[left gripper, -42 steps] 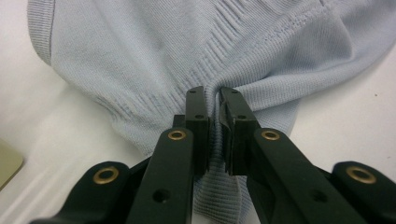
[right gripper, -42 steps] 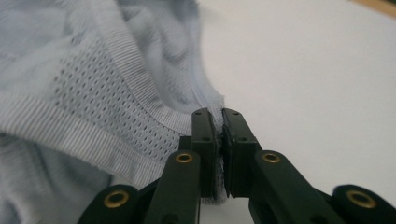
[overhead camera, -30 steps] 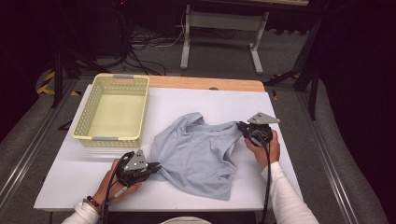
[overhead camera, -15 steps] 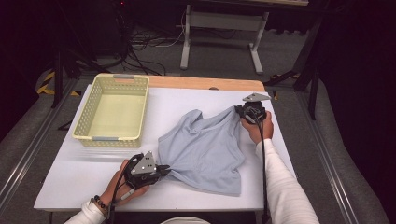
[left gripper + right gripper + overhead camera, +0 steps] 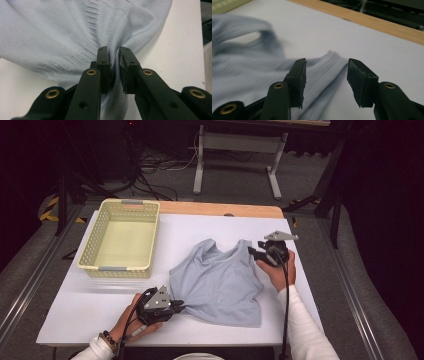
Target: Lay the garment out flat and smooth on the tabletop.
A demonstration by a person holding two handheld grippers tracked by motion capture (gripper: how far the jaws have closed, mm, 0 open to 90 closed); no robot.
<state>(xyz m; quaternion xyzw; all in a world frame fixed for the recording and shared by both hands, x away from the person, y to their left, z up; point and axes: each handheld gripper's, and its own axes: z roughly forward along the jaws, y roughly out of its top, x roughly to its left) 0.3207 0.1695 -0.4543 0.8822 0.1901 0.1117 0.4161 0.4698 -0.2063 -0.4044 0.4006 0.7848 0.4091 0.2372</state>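
A light blue knit top lies spread on the white table, neck end away from me. My left gripper is at its near left corner; in the left gripper view the jaws are shut on a bunched fold of the top. My right gripper sits at the far right shoulder. In the right gripper view it stands open, with the shoulder strap of the top lying flat between the jaws, not pinched.
A pale yellow plastic basket stands empty at the table's far left. A wooden strip runs along the far edge. Bare white table lies between the basket and the top, and along the right edge.
The right gripper lifted the shoulder away from me, then came back down and opened, letting the strap drop flat. The top now lies more spread out. The left gripper shifted slightly right, still holding.
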